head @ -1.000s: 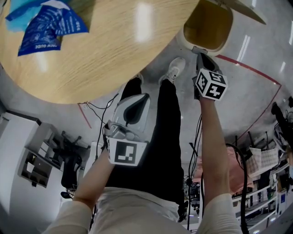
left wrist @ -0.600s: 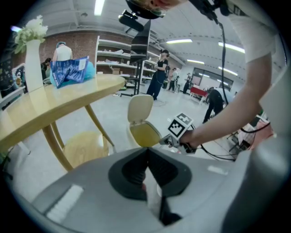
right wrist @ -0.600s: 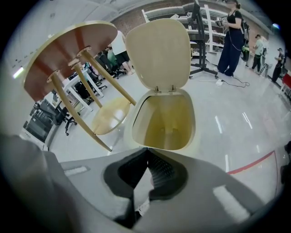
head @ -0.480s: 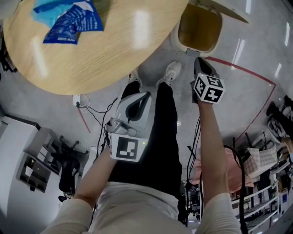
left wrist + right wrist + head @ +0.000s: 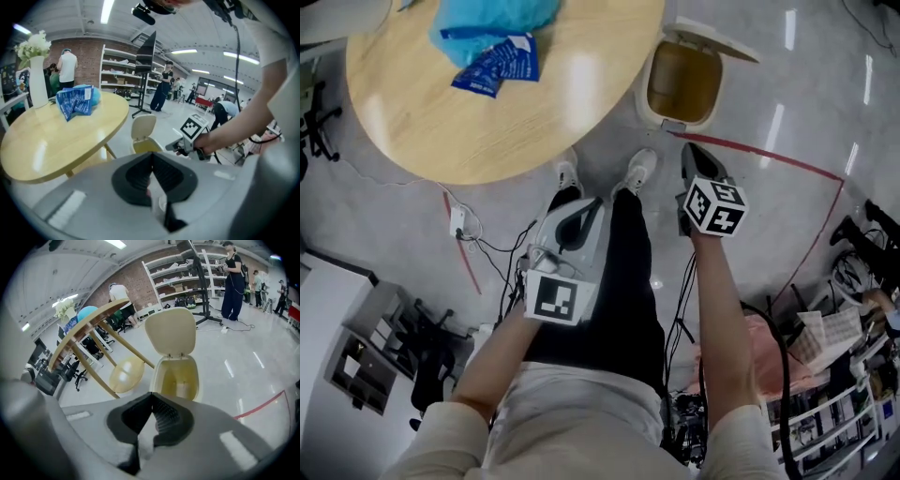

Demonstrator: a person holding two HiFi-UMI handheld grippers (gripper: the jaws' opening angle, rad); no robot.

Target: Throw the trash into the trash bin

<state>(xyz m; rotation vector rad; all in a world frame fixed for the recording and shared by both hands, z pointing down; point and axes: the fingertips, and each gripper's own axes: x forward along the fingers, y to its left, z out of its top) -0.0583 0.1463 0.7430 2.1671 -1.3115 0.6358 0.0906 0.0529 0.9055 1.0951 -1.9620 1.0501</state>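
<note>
Trash, blue crinkled plastic wrappers [image 5: 492,42]: a loose heap with a printed packet on its near side.

Head view
- The trash lies on the far left part of the round pale-wood bench [image 5: 562,103], well apart from both tools.
- A cream plastic trash bin with a flip lid [image 5: 674,122] stands on the floor just right of the bench, with the lid raised. No blue wrapper shows inside it.
- The left tool [image 5: 579,214] and the right tool [image 5: 694,159] are both held low over the floor, near the person's shoes. The right one is the nearer to the bin.

Left gripper view
- The jaws of the left tool [image 5: 151,161] are pressed together with nothing between them.
- Beyond them are the bench [image 5: 56,140] with the trash [image 5: 77,101] on top beside a white vase of flowers [image 5: 35,79], and the bin [image 5: 143,136] to the right of the bench.

Right gripper view
- The jaws of the right tool [image 5: 152,401] are closed and empty.
- The bin [image 5: 178,376] is straight ahead with its mouth open. The contents are not clear.

Status, as judged
- Bin: ready.
- Done: no wrapper is lifted or binned.
- Left to do: reach to the bench, grip the wrappers, carry them right and drop them in the bin.
</note>
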